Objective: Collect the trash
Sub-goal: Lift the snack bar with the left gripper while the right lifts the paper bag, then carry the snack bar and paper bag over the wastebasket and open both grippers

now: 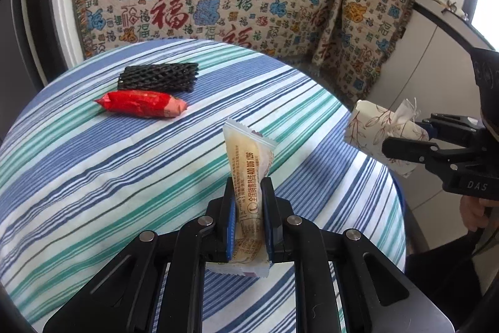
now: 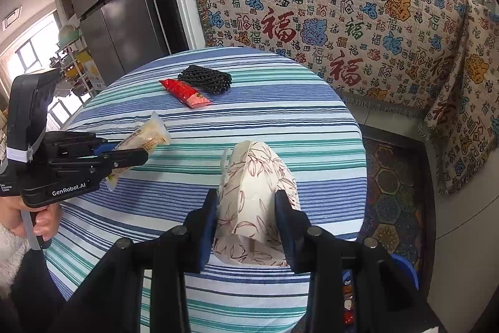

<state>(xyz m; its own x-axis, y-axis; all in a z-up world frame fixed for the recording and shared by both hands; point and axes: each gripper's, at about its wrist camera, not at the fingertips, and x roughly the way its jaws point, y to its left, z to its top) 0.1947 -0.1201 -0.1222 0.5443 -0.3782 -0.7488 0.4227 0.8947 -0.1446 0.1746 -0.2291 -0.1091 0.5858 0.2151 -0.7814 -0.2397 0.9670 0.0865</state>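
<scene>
Round table under striped blue-green cloth point(image 2: 280, 114), patterned character throw point(image 2: 358, 14) draped behind, dark fridge point(image 2: 118, 5) at left, daylight from window point(image 2: 28, 52).

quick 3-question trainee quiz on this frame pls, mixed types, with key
1. True or false: the left tool is shut on the pale yellow wrapper.
2. What does the right tool hold? A) red wrapper B) leaf-print paper pack C) black foam net
3. Which two pieces of trash lie on the striped tablecloth, not yet picked up?

Key:
1. True.
2. B, the leaf-print paper pack.
3. The red wrapper and the black foam net, side by side at the far edge.
</scene>
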